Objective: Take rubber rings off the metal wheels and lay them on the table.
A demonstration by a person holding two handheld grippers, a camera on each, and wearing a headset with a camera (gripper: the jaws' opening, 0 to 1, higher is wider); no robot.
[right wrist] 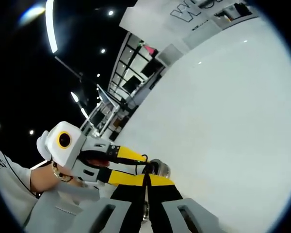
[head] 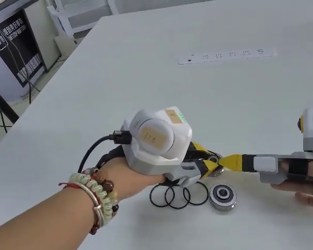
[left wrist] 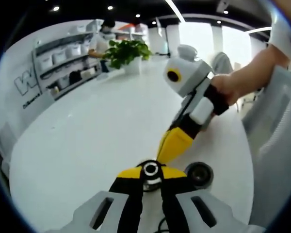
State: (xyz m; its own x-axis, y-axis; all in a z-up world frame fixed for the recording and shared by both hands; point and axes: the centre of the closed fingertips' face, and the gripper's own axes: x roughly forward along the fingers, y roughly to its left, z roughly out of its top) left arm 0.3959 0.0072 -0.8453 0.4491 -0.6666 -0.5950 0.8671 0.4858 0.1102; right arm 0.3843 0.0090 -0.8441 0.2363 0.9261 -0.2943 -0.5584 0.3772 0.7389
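**On the White Bench, 3 Rings Down and Another Wheel in the Jaws**

At the near edge of a white table (head: 146,78), the left gripper (left wrist: 151,174) clamps a small metal wheel (right wrist: 159,167) between its yellow-tipped jaws. The right gripper (head: 231,162) comes in from the side, its jaws drawn together to a point that meets the wheel's rim. Whether that point has caught a ring cannot be made out.

Just below the grippers in the head view, 3 black rubber rings (head: 176,197) lie flat in a row, touching or overlapping. A 2nd wheel (head: 223,196) rests on its side just beside them, and it looks stripped of rubber. A power strip (head: 227,54) lies well apart, toward the far side.

By this evidence 3 rings are off and laid down, and the held wheel is the job in hand. How many rings it carries is too small to tell.
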